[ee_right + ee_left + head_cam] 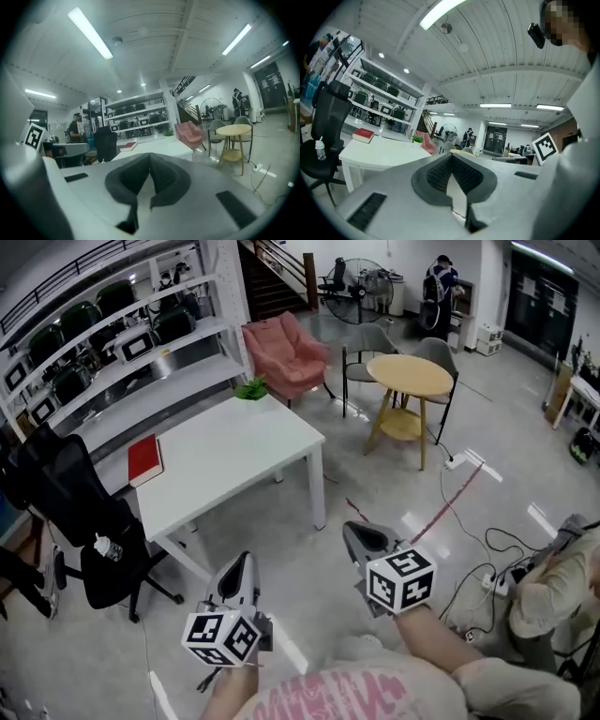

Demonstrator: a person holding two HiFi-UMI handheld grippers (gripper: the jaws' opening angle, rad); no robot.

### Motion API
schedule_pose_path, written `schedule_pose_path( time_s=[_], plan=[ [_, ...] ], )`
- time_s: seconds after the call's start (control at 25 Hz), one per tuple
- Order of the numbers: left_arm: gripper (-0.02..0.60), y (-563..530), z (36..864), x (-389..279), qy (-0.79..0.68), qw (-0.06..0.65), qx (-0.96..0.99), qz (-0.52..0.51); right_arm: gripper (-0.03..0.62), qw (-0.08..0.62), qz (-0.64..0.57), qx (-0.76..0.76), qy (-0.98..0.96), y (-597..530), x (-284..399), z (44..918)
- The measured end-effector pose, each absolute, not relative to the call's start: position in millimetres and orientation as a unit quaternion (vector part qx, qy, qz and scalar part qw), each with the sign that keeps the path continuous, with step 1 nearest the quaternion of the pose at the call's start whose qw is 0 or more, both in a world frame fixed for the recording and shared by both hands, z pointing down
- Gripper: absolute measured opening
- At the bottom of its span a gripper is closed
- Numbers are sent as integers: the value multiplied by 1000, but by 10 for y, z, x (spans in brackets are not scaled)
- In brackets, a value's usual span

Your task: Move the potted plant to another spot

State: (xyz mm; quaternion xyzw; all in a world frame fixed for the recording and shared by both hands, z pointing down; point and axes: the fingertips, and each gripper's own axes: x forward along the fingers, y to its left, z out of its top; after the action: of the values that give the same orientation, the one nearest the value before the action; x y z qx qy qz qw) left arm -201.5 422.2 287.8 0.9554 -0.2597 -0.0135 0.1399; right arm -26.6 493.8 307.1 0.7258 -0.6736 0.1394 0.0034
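The potted plant (251, 388), small and green, stands on the far corner of the white table (234, 451). It also shows small and distant in the left gripper view as the potted plant (417, 138) and in the right gripper view as the potted plant (168, 133). My left gripper (242, 565) hangs over the floor in front of the table, its jaws shut and empty. To its right, my right gripper (362, 532) is also shut with nothing in it. Both are far short of the plant. The jaw tips meet in the left gripper (451, 155) and right gripper (149, 157) views.
A red book (144, 459) lies on the table's left side. A black office chair (66, 502) stands left of the table, with shelving behind it. Beyond are a pink armchair (286, 352) and a round wooden table (409, 376). Cables (483, 563) and a seated person (553, 587) are at the right.
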Motion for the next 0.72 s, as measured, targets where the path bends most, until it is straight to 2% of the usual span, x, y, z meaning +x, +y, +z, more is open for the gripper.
schedule_pose_path(
  time_s=[0.36,0.72],
  plan=[
    [-9,3719,3092,-2096,-280,147,949,-7,6,3,140,710,-690,4343,-241,3207],
    [-9,2932,2876,-1503,-299,124,946,-27,6,-12,123,677,-725,3402,251,3005]
  ],
)
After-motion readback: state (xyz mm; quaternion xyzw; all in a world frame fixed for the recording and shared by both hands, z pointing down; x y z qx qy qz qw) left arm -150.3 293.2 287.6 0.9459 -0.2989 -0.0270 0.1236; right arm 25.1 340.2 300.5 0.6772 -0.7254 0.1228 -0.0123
